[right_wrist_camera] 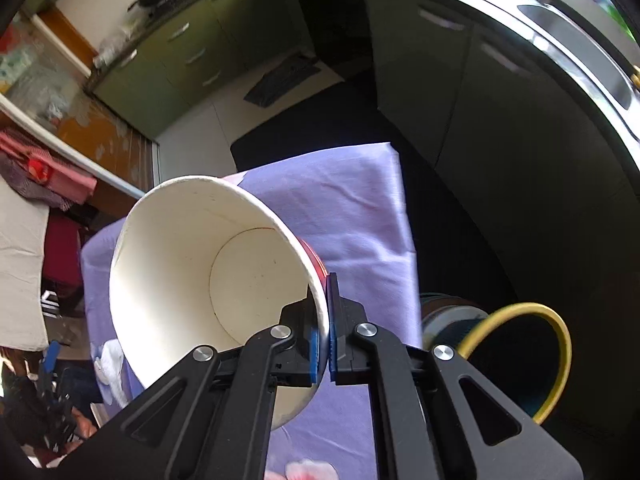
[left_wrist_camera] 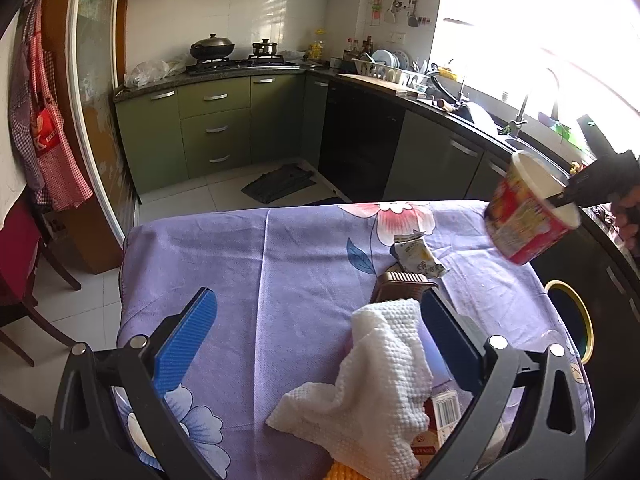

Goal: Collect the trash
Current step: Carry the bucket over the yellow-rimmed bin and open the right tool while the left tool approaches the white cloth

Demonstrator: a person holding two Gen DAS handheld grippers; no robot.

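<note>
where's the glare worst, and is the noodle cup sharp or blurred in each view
Left wrist view: the window is blown out white at upper right; the noodle cup, held by the right gripper, is motion-smeared. Right wrist view: no blown-out patch, the cup sharp in the right gripper, cabinets at the edges bent by the fisheye.

You've got 1 red-printed paper noodle cup [left_wrist_camera: 528, 216], 1 white textured cloth [left_wrist_camera: 376, 384], 1 crumpled pale wrapper [left_wrist_camera: 420, 258], 1 brown ridged plastic tray [left_wrist_camera: 400, 286], 1 yellow-rimmed black bin [right_wrist_camera: 520, 360].
</note>
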